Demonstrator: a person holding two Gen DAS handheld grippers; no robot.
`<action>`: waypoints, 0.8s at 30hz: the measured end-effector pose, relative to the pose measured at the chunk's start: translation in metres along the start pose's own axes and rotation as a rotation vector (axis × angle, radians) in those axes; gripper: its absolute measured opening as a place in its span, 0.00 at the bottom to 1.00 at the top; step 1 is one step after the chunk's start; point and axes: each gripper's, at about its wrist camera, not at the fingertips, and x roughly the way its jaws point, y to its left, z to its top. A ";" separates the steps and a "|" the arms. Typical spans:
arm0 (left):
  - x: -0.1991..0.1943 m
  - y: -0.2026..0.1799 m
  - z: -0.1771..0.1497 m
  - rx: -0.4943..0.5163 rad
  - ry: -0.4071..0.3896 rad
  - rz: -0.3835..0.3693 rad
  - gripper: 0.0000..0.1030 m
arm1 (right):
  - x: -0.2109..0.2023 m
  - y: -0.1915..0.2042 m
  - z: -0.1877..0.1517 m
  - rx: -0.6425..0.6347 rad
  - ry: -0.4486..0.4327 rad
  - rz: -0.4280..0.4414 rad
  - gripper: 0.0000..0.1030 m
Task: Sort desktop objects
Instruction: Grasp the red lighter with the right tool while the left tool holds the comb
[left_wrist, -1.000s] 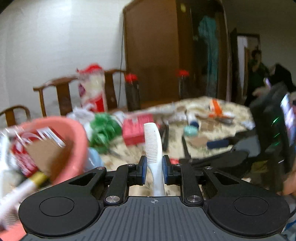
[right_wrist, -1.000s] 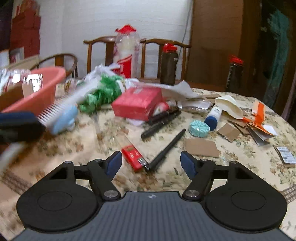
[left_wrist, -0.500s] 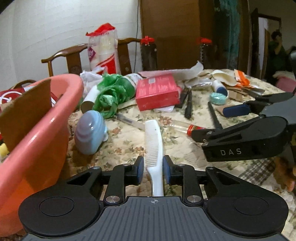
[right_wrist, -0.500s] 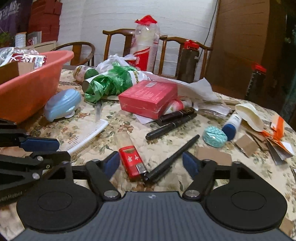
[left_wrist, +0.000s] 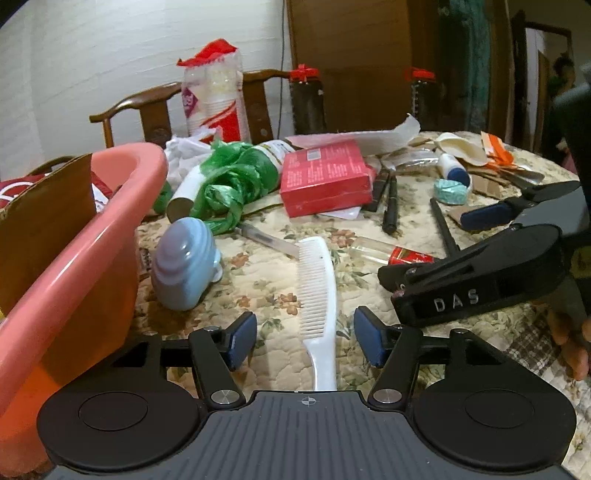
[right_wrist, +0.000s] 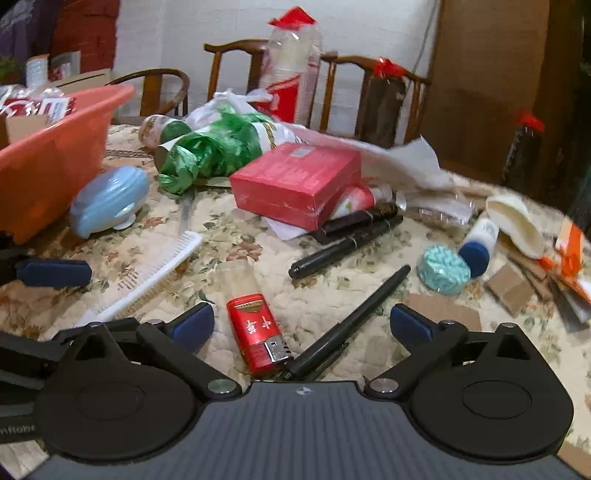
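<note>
the white comb (left_wrist: 319, 291) is lying flat on the flowered counter (left_wrist: 266, 273), teeth facing left, its handle running back between the spread fingers of the left tool (left_wrist: 305, 338), which is standing wide open and gripping nothing. a pale blue shell-shaped thing (left_wrist: 183, 267) is sitting just left of the comb, beside the coral basin (left_wrist: 74, 258). the right tool (right_wrist: 302, 325) is also gaping wide and holding nothing, hovering over a red lighter (right_wrist: 256, 334) and a black pen (right_wrist: 351, 321) that are lying between its fingers. farther back a red box (right_wrist: 295, 182), a green plastic bag (right_wrist: 210, 151), two black markers (right_wrist: 347, 240), a teal round thing (right_wrist: 443, 269) and a blue-capped tube (right_wrist: 478, 242) are crowding the counter.
</note>
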 end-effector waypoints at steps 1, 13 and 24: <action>0.000 -0.001 0.000 0.008 -0.004 -0.009 0.58 | 0.001 -0.004 0.000 0.027 0.011 0.016 0.97; -0.010 -0.003 -0.004 -0.019 -0.025 -0.093 0.14 | -0.027 -0.018 -0.006 0.163 -0.040 0.049 0.20; -0.018 -0.006 -0.005 -0.013 -0.039 -0.089 0.14 | -0.047 -0.031 -0.016 0.205 -0.057 -0.026 0.69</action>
